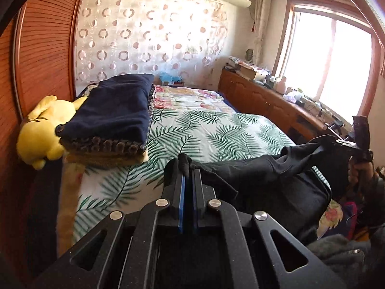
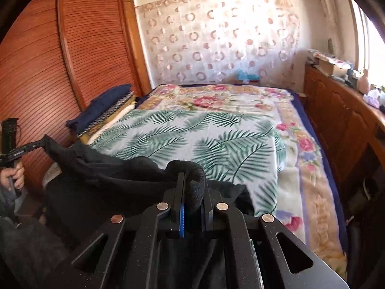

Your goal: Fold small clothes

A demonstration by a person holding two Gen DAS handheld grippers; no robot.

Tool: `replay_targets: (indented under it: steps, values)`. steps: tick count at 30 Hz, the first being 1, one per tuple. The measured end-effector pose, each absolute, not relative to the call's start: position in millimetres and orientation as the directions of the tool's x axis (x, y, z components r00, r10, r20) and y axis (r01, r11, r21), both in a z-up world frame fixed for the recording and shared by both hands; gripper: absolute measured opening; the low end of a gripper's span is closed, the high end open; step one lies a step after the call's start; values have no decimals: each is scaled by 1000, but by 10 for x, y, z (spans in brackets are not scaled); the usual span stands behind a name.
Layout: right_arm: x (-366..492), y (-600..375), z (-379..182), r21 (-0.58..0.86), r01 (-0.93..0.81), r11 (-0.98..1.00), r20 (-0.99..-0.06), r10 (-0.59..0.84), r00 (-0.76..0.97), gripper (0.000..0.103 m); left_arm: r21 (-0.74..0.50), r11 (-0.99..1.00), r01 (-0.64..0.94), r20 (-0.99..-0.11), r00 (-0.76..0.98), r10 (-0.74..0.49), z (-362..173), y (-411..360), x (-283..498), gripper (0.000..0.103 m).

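Step in hand, by judgement: carrying a black garment stretched between two grippers, out over the bed, ahead of laying it flat for the first fold. To do it well: keep both hands level and evenly apart so the top edge stays taut without a twist; lower the hanging part onto the palm-leaf blanket first, then lay the held edge down away from the bed's near edge; open neither grip until cloth rests flat; stay clear of the stack of folded blankets at the bed's left side. Risk noted: slack in the middle may bunch on landing. Left gripper: jaws together, clamped on a small bunch of the black garment that pokes up past the tips; from there cloth runs rightward above the bed's near edge to the other grip. Right gripper: jaws nearly together, clamped on a thick rolled edge of the same garment, which bulges between the blue pads and over the tips. From the right wrist view, rest of the garment sags leftward above the bed's near left corner, toward the left gripper and the hand holding its handle. Lower hem: hidden below both cameras, so contact with the bed cannot be told.
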State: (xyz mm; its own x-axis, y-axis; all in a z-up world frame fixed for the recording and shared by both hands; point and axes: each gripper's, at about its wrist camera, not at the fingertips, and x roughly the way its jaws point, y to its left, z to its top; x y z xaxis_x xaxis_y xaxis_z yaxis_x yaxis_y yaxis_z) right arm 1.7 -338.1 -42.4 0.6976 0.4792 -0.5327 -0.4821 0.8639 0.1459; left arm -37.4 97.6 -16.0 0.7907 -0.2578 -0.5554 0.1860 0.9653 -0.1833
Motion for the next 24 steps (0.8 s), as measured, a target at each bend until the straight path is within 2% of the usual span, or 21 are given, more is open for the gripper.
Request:
replay_targets:
  steps: [5,12,14,16,18,20,22,24]
  values:
    - [-177,-3444,-360,145,-495,857,-572,480,665,9,-159,974,160,-602,766,-224,-235,1002,-549,6]
    - [-149,-3385,-682,126,-469,874,-657,427,621,9,-130,981,143,-672,715,-193,-536,1000,-543,6]
    - [-149,-3334,-704,102,-475,874,-669,414,617,9,-134,981,143,-668,718,-196,-532,996,-518,15]
    - [-132,-3316,-626,86,-481,873,-666,409,624,14,-123,982,141,-659,728,-187,-495,983,-509,32]
    - [-135,-3328,-500,72,-476,876,-653,402,642,19,-117,983,142,-648,739,-184,-433,958,-474,44]
    - [-137,-3360,-358,60,-467,882,-631,396,667,37,-112,982,151,-634,750,-188,-362,931,-425,56]
    - [-168,-3432,-259,61,-459,887,-610,397,686,51,-108,980,166,-619,761,-197,-303,912,-360,80]
    - [-148,-3482,-188,50,-440,897,-597,380,706,54,-99,979,179,-617,761,-201,-271,885,-248,82]
